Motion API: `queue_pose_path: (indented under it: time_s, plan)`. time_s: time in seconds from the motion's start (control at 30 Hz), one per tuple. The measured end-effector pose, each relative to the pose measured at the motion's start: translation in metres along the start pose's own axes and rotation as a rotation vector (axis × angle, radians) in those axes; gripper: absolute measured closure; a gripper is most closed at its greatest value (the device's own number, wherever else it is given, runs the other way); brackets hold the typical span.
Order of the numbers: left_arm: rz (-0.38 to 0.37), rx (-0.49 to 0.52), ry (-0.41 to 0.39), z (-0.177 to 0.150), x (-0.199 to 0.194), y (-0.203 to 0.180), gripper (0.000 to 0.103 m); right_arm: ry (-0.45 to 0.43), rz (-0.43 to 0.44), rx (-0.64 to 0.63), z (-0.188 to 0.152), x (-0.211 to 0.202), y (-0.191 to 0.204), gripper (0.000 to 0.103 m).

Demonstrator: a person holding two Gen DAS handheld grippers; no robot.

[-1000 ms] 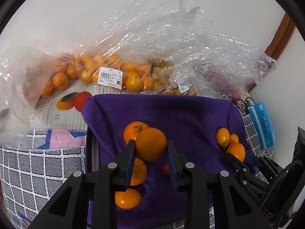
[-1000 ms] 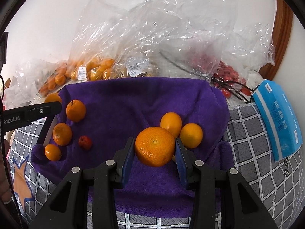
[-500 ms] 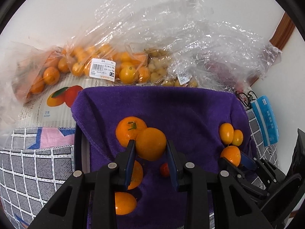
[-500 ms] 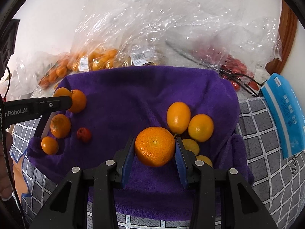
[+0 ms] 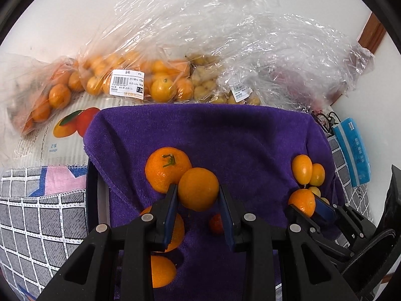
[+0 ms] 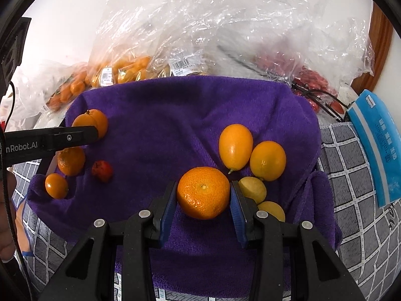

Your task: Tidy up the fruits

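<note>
Purple towel (image 6: 175, 115), one, under both grippers. Two held mandarins: left gripper (image 5: 198, 202) clamps a smooth orange one (image 5: 198, 189); right gripper (image 6: 203, 200) clamps a dimpled one (image 6: 203, 192). Four yellow kumquats (image 6: 235, 149) lie just right of it.

Both views are bright and evenly lit, sharp beyond the claw. Glare streaks the clear plastic bags (image 5: 225, 45) above it. Soft shadows pool beneath the claw; fisheye bending darkens the corners.
</note>
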State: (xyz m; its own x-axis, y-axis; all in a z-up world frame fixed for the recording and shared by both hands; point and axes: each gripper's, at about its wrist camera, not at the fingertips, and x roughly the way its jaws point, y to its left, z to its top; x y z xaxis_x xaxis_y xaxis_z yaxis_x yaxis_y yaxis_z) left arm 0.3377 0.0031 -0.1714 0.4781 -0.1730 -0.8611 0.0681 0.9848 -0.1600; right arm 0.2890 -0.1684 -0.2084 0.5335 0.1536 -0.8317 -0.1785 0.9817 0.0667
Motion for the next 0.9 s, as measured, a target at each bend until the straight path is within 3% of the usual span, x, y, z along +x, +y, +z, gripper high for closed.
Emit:
queue_pose_path:
  time_s: [0.33,0.47,0.53,0.7,0.9]
  plan:
    - [0.007,0.006,0.017,-0.005,-0.003,-0.004,0.066,0.001,0.010,0.005,-0.005,-0.007,-0.003,0.060]
    - [0.026,0.014,0.007,-0.009,-0.012,-0.007,0.057,-0.011,0.007,-0.004,-0.008,-0.016,-0.001,0.048]
    - [0.043,0.018,-0.006,-0.011,-0.019,-0.009,0.052,-0.022,0.004,-0.009,-0.010,-0.022,0.000,0.047]
    - [0.070,0.022,-0.052,-0.023,-0.048,-0.012,0.050,-0.053,-0.004,0.011,-0.012,-0.050,0.000,0.045]
    - [0.099,0.020,-0.129,-0.047,-0.097,-0.018,0.040,-0.099,-0.028,0.037,-0.014,-0.102,-0.001,0.041]
